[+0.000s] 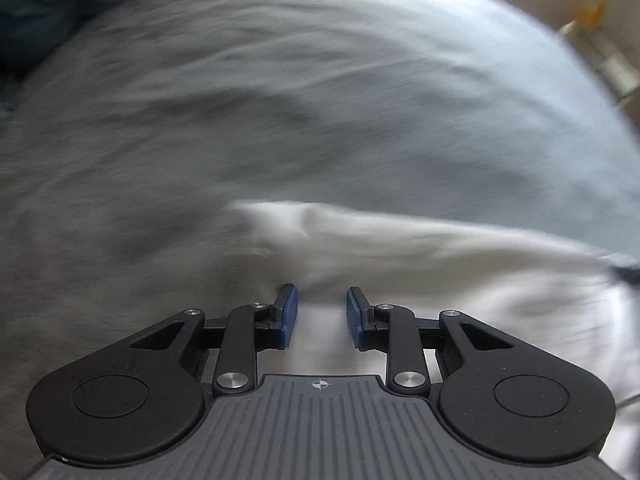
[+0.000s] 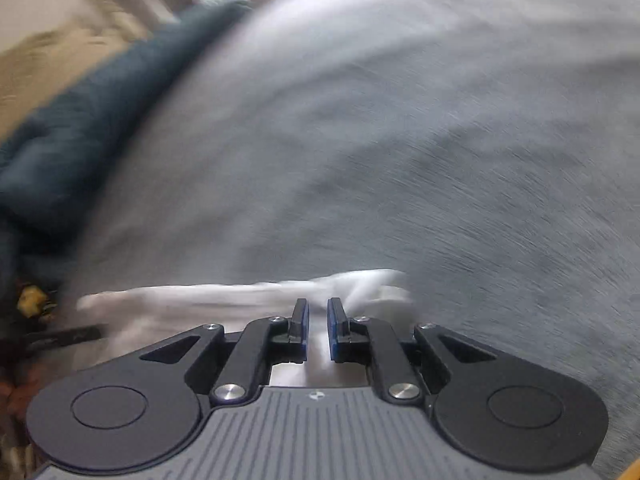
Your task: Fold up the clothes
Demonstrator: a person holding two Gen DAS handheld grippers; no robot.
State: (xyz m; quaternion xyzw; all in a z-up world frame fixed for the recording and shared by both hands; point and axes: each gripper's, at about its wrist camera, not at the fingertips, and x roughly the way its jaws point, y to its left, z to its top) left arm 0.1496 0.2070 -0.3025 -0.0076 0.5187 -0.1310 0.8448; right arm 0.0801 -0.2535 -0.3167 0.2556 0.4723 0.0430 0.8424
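We held our left gripper (image 1: 322, 300) with its blue pads set apart and our right gripper (image 2: 318, 312) narrowly parted, both over the blurred white garment (image 1: 420, 256) lying on the grey bedsheet (image 1: 280, 100).

A bed (image 1: 280, 100) covered in a creased grey sheet (image 2: 400, 140) fills both views, blurred by motion. A white garment (image 1: 400, 248) lies directly on the sheet at the near side, its rumpled edge running left to right. A dark teal blanket (image 2: 100, 120) lies bunched along the bed's far left edge.
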